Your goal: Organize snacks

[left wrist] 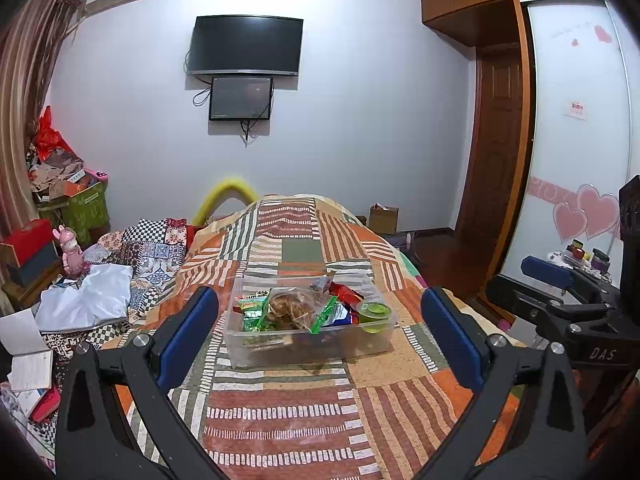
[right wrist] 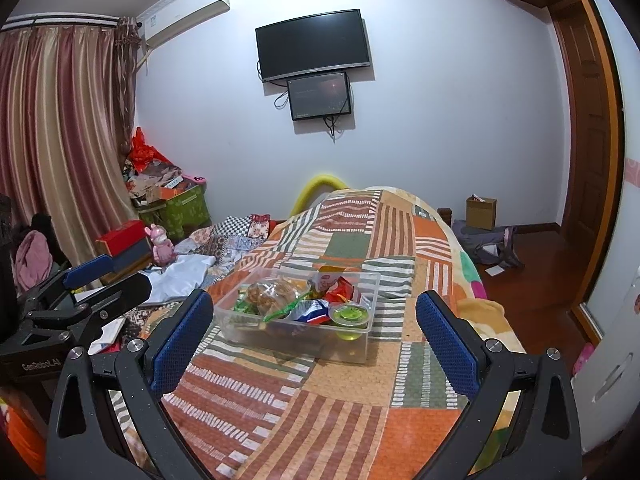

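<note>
A clear plastic box (left wrist: pixel 308 346) stands on the patchwork blanket (left wrist: pixel 304 408) in the middle of the bed; it also shows in the right wrist view (right wrist: pixel 296 340). It holds several snacks: a clear bag of brown crisps (left wrist: pixel 290 306), green packets (left wrist: pixel 253 309), a red wrapper (left wrist: pixel 345 294) and a green jelly cup (left wrist: pixel 375 312). My left gripper (left wrist: pixel 320 332) is open and empty, a little short of the box. My right gripper (right wrist: pixel 316 340) is open and empty, also short of the box. Each gripper shows beside the other.
A quilt and white cloth (left wrist: pixel 88 300) lie left of the blanket, with books (left wrist: pixel 28 360) at the bed edge. Boxes and a pink toy (left wrist: pixel 72 250) crowd the left corner. A wardrobe (left wrist: pixel 580 128) and wood floor are on the right. A TV (left wrist: pixel 246 46) hangs ahead.
</note>
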### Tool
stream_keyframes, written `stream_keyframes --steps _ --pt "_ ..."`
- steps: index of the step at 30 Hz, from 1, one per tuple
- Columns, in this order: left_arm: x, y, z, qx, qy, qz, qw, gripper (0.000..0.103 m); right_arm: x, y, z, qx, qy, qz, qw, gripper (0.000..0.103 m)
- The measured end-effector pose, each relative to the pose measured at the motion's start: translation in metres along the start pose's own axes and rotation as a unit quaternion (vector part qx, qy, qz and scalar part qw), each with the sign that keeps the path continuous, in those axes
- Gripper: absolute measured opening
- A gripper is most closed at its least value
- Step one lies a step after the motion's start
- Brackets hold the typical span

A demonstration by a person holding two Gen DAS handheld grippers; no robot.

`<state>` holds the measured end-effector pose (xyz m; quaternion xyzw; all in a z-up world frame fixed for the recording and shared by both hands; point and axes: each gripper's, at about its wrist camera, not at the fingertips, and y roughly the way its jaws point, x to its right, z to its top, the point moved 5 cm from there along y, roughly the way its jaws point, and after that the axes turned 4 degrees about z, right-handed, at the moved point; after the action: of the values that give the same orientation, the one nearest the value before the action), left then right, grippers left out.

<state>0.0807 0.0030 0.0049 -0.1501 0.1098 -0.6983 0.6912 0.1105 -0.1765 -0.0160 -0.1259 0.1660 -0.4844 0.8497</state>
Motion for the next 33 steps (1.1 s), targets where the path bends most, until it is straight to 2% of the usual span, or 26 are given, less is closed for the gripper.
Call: stream_keyframes --steps 33 --pt "0.0025 -0.0031 0.0016 0.003 0.001 -0.015 0.9999 0.102 0.0017 -0.0041 0.0032 0.002 0.001 -0.001 1.000 0.101"
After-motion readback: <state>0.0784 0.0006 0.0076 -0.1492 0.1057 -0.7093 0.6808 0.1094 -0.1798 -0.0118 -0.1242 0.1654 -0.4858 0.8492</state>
